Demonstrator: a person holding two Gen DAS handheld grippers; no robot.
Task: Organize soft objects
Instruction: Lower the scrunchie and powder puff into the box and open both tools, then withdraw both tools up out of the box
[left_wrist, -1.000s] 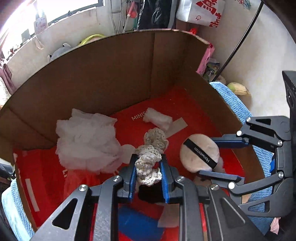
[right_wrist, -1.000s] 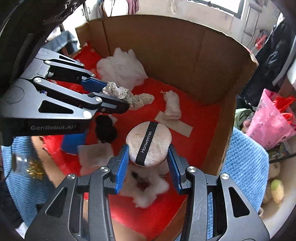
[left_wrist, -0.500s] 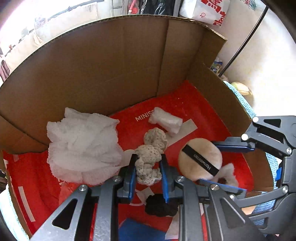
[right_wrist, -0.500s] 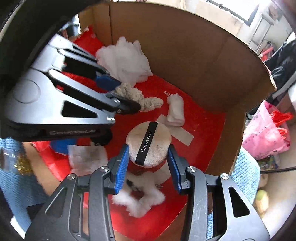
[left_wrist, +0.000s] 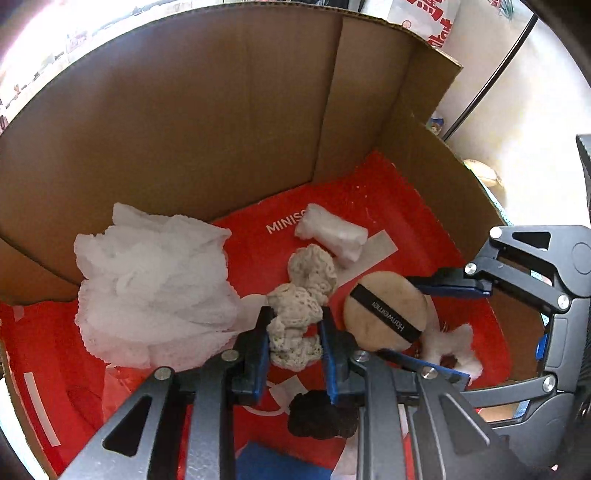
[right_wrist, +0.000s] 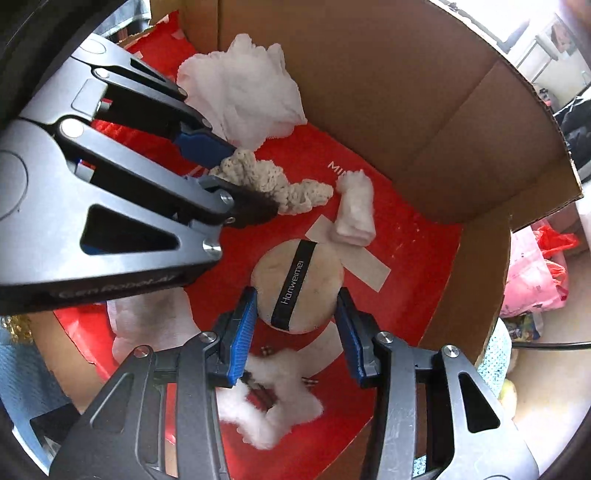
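Note:
Both grippers are inside a cardboard box (left_wrist: 229, 122) lined with a red bag (left_wrist: 399, 214). My left gripper (left_wrist: 293, 325) is shut on a cream crocheted scrunchie (left_wrist: 295, 314), whose far end rests on the red floor; it also shows in the right wrist view (right_wrist: 273, 184). My right gripper (right_wrist: 297, 299) is shut on a round beige powder puff (right_wrist: 297, 284) with a black strap, low over the floor; the puff also shows in the left wrist view (left_wrist: 386, 310). A white mesh bath pouf (left_wrist: 147, 288) lies at the left, and a white rolled cloth (left_wrist: 332, 232) lies ahead.
A white fluffy scrunchie (right_wrist: 273, 398) lies under my right gripper. A black scrunchie (left_wrist: 317, 413) and a blue item (left_wrist: 269, 461) lie under my left gripper. Box walls (right_wrist: 424, 122) close in ahead and right. A pink bag (right_wrist: 535, 273) sits outside.
Both grippers have moved lower and deeper into the box, each keeping its hold. The scrunchie's far end now lies on the red floor.

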